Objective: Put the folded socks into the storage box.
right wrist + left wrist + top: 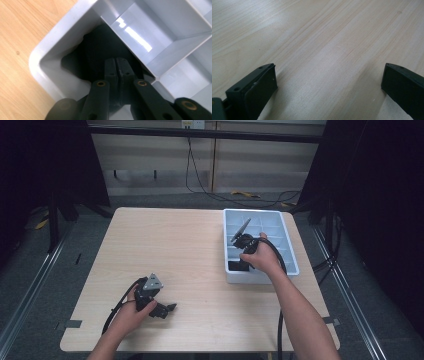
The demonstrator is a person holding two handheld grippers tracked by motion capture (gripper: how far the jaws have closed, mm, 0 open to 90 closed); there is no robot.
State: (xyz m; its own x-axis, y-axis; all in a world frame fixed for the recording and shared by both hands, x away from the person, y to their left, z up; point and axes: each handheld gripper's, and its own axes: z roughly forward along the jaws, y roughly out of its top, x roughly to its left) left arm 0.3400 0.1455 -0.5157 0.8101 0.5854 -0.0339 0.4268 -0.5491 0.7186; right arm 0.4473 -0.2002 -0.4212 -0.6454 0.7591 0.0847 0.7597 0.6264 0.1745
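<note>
The table (190,250) is light brown wood with thin stripes in it. The tray (287,240) on the table is pale blue-grey, with something black (97,50) in its corner box. Both grippers, left gripper (162,309) and right gripper (116,65), are black.

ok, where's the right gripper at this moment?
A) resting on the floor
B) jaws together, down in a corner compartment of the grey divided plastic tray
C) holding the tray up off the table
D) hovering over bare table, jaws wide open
B: the right gripper has its jaws together, reaching into a corner cell of the grey divided plastic tray, over something dark inside.
</note>
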